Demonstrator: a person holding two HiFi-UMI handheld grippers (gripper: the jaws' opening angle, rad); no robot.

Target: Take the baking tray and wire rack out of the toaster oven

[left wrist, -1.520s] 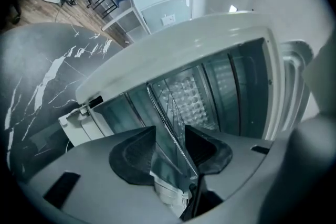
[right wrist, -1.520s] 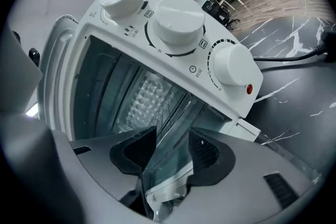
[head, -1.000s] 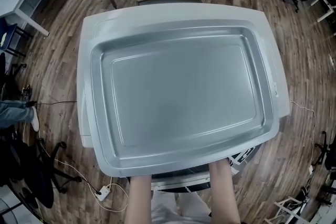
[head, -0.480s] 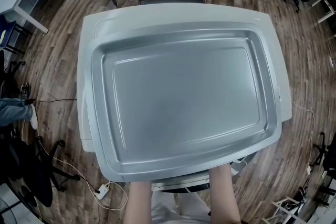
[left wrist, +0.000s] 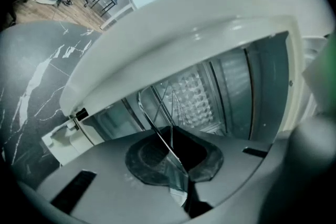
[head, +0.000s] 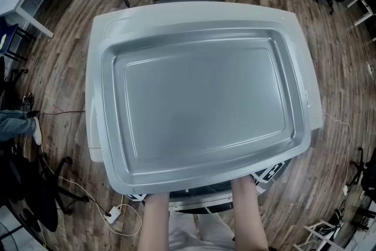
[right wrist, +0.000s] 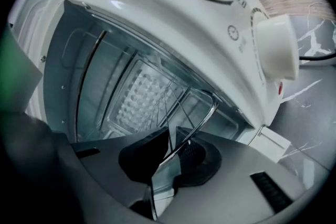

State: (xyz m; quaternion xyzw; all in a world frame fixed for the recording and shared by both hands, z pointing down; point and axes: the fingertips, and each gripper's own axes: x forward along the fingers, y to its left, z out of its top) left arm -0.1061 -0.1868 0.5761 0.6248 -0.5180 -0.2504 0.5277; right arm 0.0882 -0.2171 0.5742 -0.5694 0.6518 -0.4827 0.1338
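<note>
Forearms (head: 157, 221) parallel, toward baking tray (head: 200, 103)

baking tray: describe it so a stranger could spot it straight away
Find the white toaster oven mid-frame in the head view. The baking tray hides most of it: a wide, shallow rectangle with rounded corners and a raised rim, bare silver where the oven is white.

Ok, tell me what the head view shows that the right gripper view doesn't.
Head view only: the baking tray lying on top of the toaster oven, and the person's forearms. Right gripper view only: the open oven cavity, a control knob, and the right gripper, its jaws having just been closing, clamped on the wire rack. Both: the white toaster oven.
</note>
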